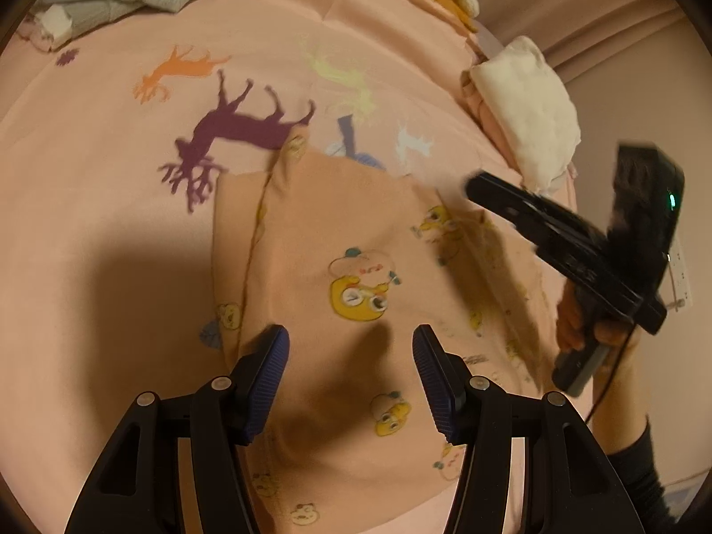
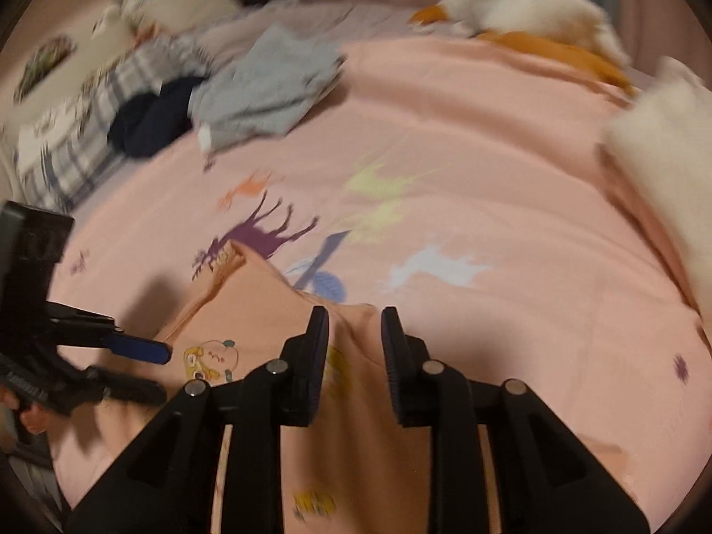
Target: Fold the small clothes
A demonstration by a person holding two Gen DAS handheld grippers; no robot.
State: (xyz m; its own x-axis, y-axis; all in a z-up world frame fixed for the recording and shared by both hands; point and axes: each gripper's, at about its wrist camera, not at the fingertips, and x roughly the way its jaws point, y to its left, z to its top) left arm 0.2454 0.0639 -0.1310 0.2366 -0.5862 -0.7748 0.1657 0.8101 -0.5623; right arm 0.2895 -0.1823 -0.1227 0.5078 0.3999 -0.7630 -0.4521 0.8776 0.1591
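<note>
A small orange garment (image 1: 351, 276) printed with yellow cartoon figures lies partly folded on a pink bedsheet (image 1: 111, 187) with deer prints. My left gripper (image 1: 351, 356) is open above the garment's near part, holding nothing. My right gripper (image 2: 355, 338) is open above the garment's (image 2: 267, 311) right edge, also empty; it shows in the left wrist view (image 1: 471, 189) over the garment's right side. The left gripper (image 2: 164, 369) shows at the left of the right wrist view.
A grey garment (image 2: 276, 84), a dark navy one (image 2: 151, 124) and plaid cloth (image 2: 80, 142) lie at the far left of the bed. A white plush with orange parts (image 2: 525, 18) and folded white cloth (image 1: 525, 111) sit at the right edge.
</note>
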